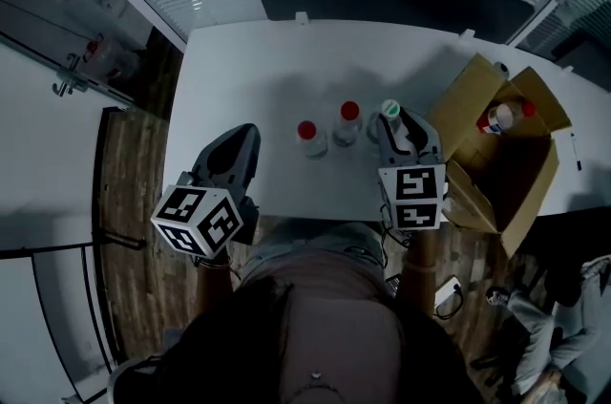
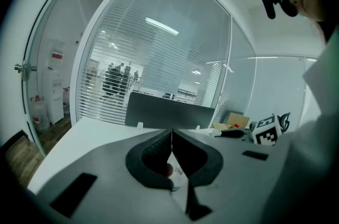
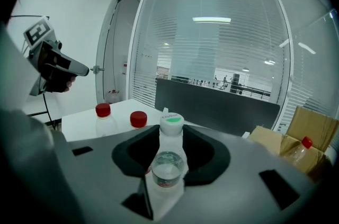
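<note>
1. While the left gripper point(image 2: 171, 137) hangs over the near edge of the surface point(image 1: 239, 58), its jaws are pressed together with nothing between them. Little hazard is judged here, unless it is swung sideways into the bottles ahead of it.
2. The right gripper point(image 1: 391, 127) is found with its jaws closed on the green-capped bottle point(image 3: 169, 157), which is held upright at the right of the surface. The grip appears to sit on the clear, smooth body below the neck. It is judged that the bottle could slide down or tilt if the squeeze were eased, or the thin wall could be dented if it were tightened.
3. Two bottles are noted to the left of the held one, apart from it: the nearer red-capped bottle point(image 1: 309, 138) and the farther red-capped bottle point(image 1: 347, 121). The farther one stands near the right gripper's side. A leftward sweep could knock it over, and it could be sent against its neighbour.
4. The cardboard box point(image 1: 474, 92) is noted at the right edge, open, with a boxed bottle point(image 1: 503, 116) lying inside. Its raised flaps are judged a snag risk: the held bottle could be caught on one and pulled askew in the jaws.
</note>
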A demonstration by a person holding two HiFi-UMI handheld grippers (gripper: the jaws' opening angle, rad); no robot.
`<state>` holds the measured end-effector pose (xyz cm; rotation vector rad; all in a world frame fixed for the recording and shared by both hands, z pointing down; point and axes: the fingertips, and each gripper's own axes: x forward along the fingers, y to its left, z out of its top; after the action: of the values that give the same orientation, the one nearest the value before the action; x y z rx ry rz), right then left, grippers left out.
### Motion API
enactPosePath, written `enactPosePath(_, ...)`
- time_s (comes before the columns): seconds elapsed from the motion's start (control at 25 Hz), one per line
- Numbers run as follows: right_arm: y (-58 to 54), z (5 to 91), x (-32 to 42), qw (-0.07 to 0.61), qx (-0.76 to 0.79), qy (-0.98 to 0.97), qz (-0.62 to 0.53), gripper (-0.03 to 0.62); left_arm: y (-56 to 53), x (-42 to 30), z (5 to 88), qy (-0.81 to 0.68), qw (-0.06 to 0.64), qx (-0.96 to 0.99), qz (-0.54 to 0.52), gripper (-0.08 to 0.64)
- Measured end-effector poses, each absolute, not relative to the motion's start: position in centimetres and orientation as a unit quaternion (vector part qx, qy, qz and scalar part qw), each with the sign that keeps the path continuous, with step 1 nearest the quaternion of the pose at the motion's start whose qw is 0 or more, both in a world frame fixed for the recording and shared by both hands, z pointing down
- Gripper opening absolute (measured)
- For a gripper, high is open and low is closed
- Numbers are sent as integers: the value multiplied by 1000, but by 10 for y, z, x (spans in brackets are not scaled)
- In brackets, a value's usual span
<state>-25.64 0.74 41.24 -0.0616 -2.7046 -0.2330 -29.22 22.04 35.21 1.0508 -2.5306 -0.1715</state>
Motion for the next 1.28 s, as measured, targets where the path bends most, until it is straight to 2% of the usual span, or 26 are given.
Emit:
enactPosePath(0.6,9,435,-260,271,-8,-958,-88,149,221,-303,353,-899,198,386,-59,9)
enactPosePath(1.28,5,440,-256,303,12,-950,-79,150,205,-311,355,-888,198,411,-58,9)
